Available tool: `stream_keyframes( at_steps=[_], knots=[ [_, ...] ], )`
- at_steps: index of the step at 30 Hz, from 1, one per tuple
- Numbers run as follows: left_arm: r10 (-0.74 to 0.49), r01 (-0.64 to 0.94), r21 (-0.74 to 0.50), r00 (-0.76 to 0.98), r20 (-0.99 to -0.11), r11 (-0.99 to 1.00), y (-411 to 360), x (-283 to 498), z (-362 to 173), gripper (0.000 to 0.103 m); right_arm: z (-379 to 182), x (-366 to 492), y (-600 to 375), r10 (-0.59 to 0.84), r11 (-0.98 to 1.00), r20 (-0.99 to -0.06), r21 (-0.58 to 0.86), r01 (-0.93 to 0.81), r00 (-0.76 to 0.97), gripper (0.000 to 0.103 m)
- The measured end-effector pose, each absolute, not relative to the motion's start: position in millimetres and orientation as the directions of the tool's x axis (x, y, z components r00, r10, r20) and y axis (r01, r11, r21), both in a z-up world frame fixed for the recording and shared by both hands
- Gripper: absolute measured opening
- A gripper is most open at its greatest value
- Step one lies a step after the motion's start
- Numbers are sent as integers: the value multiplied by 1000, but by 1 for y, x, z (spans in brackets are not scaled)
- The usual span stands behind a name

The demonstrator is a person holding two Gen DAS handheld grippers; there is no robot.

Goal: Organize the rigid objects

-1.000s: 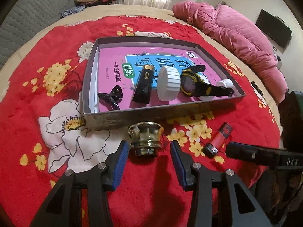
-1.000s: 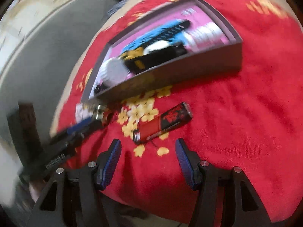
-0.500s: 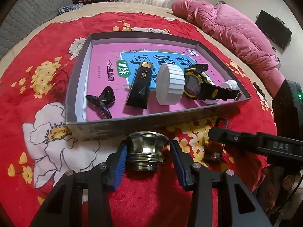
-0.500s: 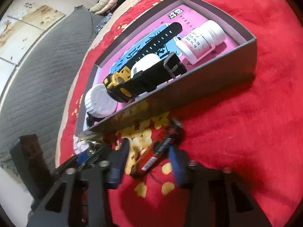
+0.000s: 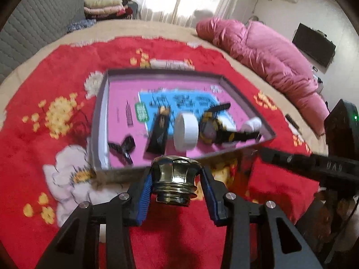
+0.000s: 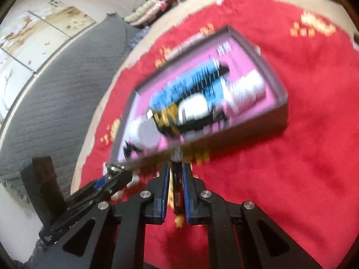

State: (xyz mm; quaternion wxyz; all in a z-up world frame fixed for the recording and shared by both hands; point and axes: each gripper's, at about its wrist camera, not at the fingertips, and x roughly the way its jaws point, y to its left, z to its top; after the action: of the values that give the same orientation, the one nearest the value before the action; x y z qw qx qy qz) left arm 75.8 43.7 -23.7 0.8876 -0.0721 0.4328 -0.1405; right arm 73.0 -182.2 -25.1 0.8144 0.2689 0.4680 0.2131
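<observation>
A: Status, left claw [image 5: 177,185]?
B: Blue pads pressed on both sides of a brass threaded fitting [image 5: 175,179], flared end up, thread down. Jaws partly apart, just been narrowing onto it. Fitting sits in front of the grey box's [image 5: 98,121] near wall, above the red floral blanket [image 5: 56,71].
A: Right claw [image 6: 175,186]?
B: Nearly shut. Jaws just been closing, a red and black lighter [image 6: 176,192] is pinched between the pads, lengthwise along the fingers. Frame is blurred, so no finer detail.
A: Where is it relative to the box?
B: Just short of the near wall, at the box's right end. Right claw's black finger shows in the left view at the right edge.
A: Box contents?
B: Pink and blue booklet [image 5: 179,99] as liner. On it, left to right: black clip [image 5: 122,148], black tube with gold top [image 5: 159,132], white round lid [image 5: 186,132] on edge, black and yellow wristwatch [image 5: 215,130], white bottle [image 5: 253,124] in the right corner.
A: Surface?
B: A bed. Pink padded jacket [image 5: 264,58] lies at the far right.
</observation>
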Motion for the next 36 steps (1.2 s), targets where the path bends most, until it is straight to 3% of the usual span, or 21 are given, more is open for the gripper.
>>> stream_keyframes(
  at_steps=[4,9,11,13,16,21,27,30,36],
  knots=[
    [-303,148,-270,596,-744,951,51,88,-21,42,-18,94,-194,568,785,-673,616,-66,474,12],
    [-315,153,-281,598,-737,948,52,89,-22,42,-48,85,-200,634,723,-682,690,33,366,16],
    [-322,163,-282,599,-734,946,50,90,-22,42,-62,77,-200,656,695,-669,716,65,350,20],
    [-326,169,-283,596,-734,944,49,90,-22,42,-72,78,-192,671,687,-672,722,78,313,32],
    [-330,170,-287,598,-730,943,49,90,-21,42,-83,81,-177,689,684,-676,726,75,261,33],
    [-327,165,-288,601,-729,943,50,90,-21,42,-90,91,-155,667,714,-692,700,28,277,32],
    [-322,154,-290,600,-732,945,51,93,-22,42,-93,101,-151,686,679,-642,734,18,341,22],
    [-319,146,-292,602,-732,945,52,95,-22,42,-77,94,-151,702,669,-608,742,-50,370,11],
    [-318,130,-305,619,-718,943,59,101,-17,42,-29,92,-163,649,729,-612,670,-139,452,11]
  ],
)
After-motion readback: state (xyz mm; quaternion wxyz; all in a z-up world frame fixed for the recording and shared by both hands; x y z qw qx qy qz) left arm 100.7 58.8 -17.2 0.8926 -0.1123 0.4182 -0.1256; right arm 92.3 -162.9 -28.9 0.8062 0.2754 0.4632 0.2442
